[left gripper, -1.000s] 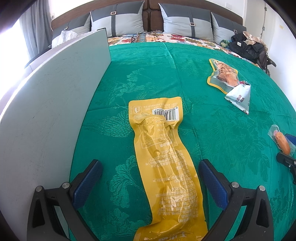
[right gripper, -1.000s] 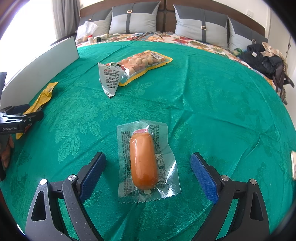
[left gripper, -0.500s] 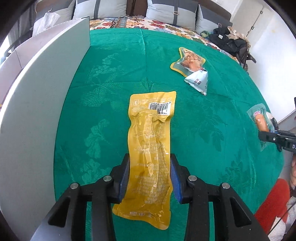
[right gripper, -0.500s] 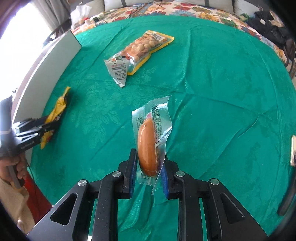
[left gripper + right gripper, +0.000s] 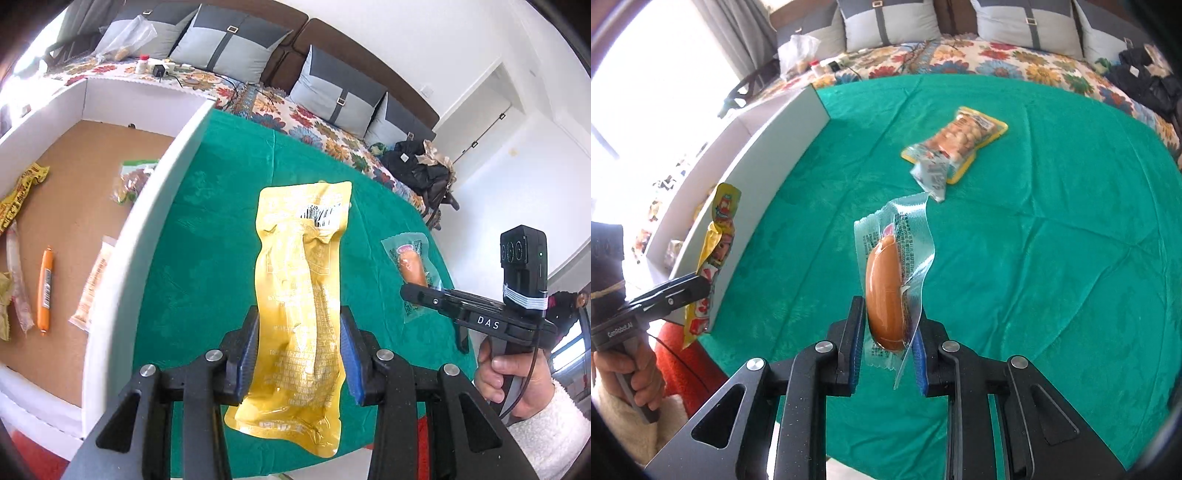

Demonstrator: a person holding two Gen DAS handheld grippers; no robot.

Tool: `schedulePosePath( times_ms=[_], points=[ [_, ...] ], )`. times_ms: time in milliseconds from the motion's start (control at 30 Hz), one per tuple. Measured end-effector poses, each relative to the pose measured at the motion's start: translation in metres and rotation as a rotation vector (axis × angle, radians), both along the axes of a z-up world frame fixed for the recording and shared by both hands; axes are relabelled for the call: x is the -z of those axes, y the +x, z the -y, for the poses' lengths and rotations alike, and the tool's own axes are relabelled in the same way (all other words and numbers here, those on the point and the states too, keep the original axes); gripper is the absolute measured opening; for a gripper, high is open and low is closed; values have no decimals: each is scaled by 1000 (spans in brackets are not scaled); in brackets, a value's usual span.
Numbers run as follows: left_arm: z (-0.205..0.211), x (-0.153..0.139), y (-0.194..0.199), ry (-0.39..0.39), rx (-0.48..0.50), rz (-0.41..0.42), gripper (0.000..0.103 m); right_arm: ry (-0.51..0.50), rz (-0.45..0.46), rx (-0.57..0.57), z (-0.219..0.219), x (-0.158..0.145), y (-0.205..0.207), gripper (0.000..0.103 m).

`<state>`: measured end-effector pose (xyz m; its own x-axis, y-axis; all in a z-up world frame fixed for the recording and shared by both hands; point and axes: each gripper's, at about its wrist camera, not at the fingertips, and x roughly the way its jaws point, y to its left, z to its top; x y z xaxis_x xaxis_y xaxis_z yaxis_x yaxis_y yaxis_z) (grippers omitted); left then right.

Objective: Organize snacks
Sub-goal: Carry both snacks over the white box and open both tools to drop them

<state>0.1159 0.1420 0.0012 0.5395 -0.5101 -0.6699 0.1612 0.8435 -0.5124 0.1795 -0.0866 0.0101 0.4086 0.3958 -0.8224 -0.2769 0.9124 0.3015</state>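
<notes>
Left tongs (image 5: 298,354) are pinching a yellow snack pouch (image 5: 301,295); right tongs (image 5: 888,354) are pinching a sealed sausage pack (image 5: 890,280) above the green bedspread (image 5: 1034,258).

My left tool (image 5: 298,356) clamps a long yellow snack pouch (image 5: 301,310), barcode end up, lifted off the bed. My right tool (image 5: 888,345) pinches a clear-wrapped sausage (image 5: 884,284), upright, also above the bed's green cover.
</notes>
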Motion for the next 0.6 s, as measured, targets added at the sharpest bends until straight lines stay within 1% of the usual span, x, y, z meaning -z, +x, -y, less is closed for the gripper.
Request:
schedulePosePath(
  times_ms=[67,100,167,200,233,267,300,333,367,400,433,500,533,600],
  points=[
    [-34,-22,2,23,-61,27,40,56,41,-56,-39,-26,11,24],
    [-52,-30,5,49,-100,34,40,84,54,-87,-60,-38,17,24],
    [-88,-39,10,139,-200,35,43,144,69,-157,-106,-58,27,24],
    [-105,-39,13,189,-253,22,44,172,76,-187,-129,-66,32,25],
    [-123,-35,16,244,-307,2,48,204,84,-212,-151,-72,34,26],
    [-140,-29,19,292,-356,-17,63,252,89,-235,-172,-78,38,32],
    [-156,-21,22,340,-409,-40,74,300,91,-253,-190,-81,42,35],
    [-171,-12,21,385,-462,-62,92,332,80,-274,-208,-81,46,61],
    [-184,-5,14,418,-509,-73,93,336,73,-278,-220,-81,48,77],
    [-195,1,8,430,-538,-86,93,322,89,-269,-226,-79,47,76],
    [-204,7,-1,418,-553,-97,93,302,109,-272,-228,-76,45,76],
    [-211,17,-19,366,-566,-99,93,252,145,-285,-219,-62,34,76],
    [-210,21,-26,348,-568,-95,93,200,165,-283,-207,-50,29,76],
    [-202,23,-35,327,-556,-82,93,43,205,-259,-173,-18,19,76]
  ],
)
